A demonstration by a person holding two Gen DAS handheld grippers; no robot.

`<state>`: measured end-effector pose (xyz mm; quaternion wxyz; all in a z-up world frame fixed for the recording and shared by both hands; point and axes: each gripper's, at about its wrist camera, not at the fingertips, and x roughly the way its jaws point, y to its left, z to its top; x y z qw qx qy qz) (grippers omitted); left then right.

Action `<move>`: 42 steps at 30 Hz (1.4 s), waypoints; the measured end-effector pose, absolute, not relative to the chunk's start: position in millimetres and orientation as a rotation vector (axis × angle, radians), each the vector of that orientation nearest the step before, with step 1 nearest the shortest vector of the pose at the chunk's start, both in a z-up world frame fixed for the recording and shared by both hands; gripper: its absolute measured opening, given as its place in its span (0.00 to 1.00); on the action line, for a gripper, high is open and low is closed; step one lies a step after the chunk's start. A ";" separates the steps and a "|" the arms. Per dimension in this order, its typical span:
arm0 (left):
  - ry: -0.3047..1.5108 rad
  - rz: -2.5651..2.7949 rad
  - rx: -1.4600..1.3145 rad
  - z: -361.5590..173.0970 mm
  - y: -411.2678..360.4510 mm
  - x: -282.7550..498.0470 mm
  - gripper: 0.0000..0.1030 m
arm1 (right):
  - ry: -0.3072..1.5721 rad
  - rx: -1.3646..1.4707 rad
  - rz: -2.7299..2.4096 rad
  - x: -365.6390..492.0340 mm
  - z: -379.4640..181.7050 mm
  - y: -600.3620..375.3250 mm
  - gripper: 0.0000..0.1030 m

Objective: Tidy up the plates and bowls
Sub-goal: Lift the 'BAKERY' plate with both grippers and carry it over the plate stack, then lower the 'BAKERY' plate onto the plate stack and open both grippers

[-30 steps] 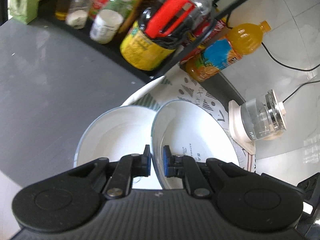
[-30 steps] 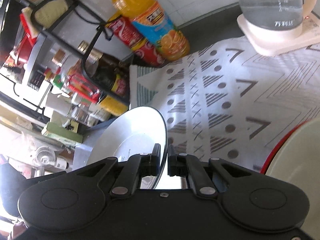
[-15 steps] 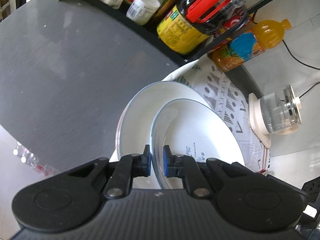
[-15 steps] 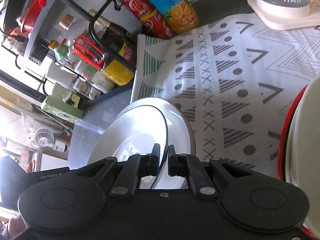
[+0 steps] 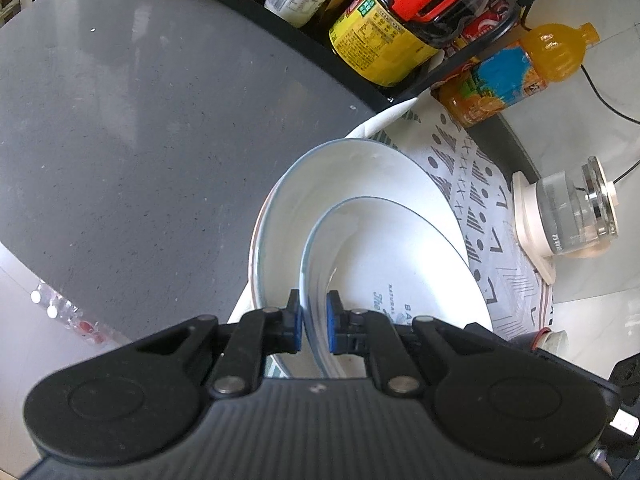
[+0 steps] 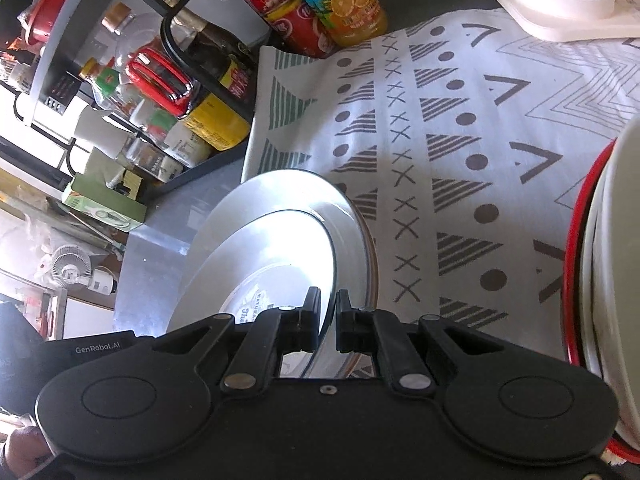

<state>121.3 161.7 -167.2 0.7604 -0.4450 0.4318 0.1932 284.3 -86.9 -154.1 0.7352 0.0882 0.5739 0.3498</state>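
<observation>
A small white plate with a thin blue rim and printed lettering is held at opposite edges by both grippers. My left gripper is shut on its rim, blue pads on either side. In the right wrist view, my right gripper is shut on the other edge of the small plate. Directly beneath lies a larger white plate, its rim showing past the small one on the far side. Whether the two plates touch I cannot tell.
The plates sit at the edge of a patterned cloth on a grey counter. A black rack of bottles and jars, an orange juice bottle and a glass kettle stand behind. Red-rimmed bowls stand at the right.
Both grippers have come down with the small plate and carried it over the larger plate, which now lies under it instead of beside it. Both grips are unchanged.
</observation>
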 end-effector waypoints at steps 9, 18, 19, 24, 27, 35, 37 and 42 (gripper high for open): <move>0.956 0.440 -0.958 -173.8 164.9 126.6 0.09 | 1.278 0.163 0.758 281.3 -161.5 -82.5 0.07; 0.951 0.458 -0.914 -173.2 171.0 138.0 0.10 | 1.294 0.127 0.739 285.1 -166.3 -70.1 0.07; 0.951 0.459 -0.906 -172.9 171.3 139.5 0.10 | 1.295 0.125 0.736 286.2 -166.8 -69.1 0.07; 0.948 0.467 -0.887 -173.4 174.1 147.2 0.10 | 1.306 0.123 0.727 292.7 -171.8 -63.9 0.08; 0.954 0.470 -0.876 -173.1 174.5 151.5 0.11 | 1.300 0.123 0.724 295.3 -173.0 -61.4 0.09; 0.992 0.480 -0.870 -170.4 175.7 157.9 0.15 | 1.303 0.129 0.720 301.0 -173.8 -58.6 0.09; 1.001 0.480 -0.916 -169.6 179.8 156.6 0.20 | 1.307 0.137 0.719 301.5 -174.4 -59.6 0.09; 0.971 0.482 -0.951 -159.7 181.1 150.5 0.33 | 1.311 0.164 0.719 300.9 -175.3 -63.3 0.09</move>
